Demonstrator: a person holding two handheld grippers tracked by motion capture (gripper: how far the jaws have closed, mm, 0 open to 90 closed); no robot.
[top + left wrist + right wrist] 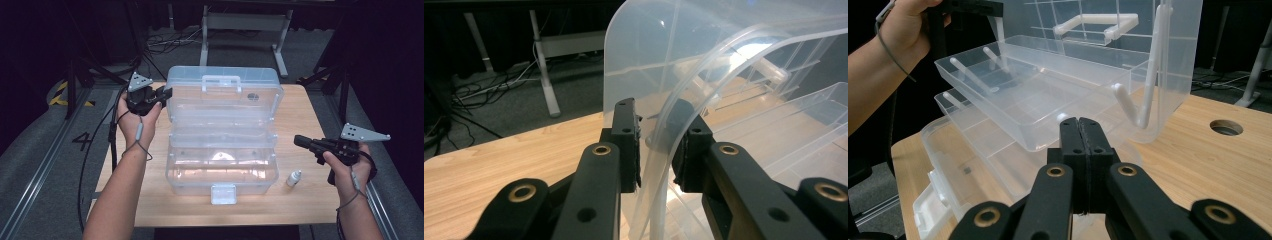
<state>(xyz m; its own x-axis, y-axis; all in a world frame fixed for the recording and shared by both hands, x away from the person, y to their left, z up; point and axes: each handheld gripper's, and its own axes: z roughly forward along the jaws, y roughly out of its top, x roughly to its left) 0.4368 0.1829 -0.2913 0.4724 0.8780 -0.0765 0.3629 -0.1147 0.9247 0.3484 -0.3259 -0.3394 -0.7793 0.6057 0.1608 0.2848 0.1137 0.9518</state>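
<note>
One wooden worktop (pixel 300 200) carries a clear plastic toolbox (pixel 222 170), lid (pixel 222 82) raised and trays fanned out mid-worktop. Left claw (pixel 167 93) straddles the lid's left edge, though actual pinching is hard to make out. Right claw (pixel 299 141) is clenched empty over bare wood, near a small bottle (pixel 293 178).

This is looking like a lab or recording studio: black curtains (pixel 380 60) are closing in the space, cables (pixel 165 42) are trailing over grey carpet (pixel 45 150), metal rails (pixel 30 185) are running past the wooden worktop (pixel 300 200), and hazard tape (pixel 62 92) is marking the floor.
</note>
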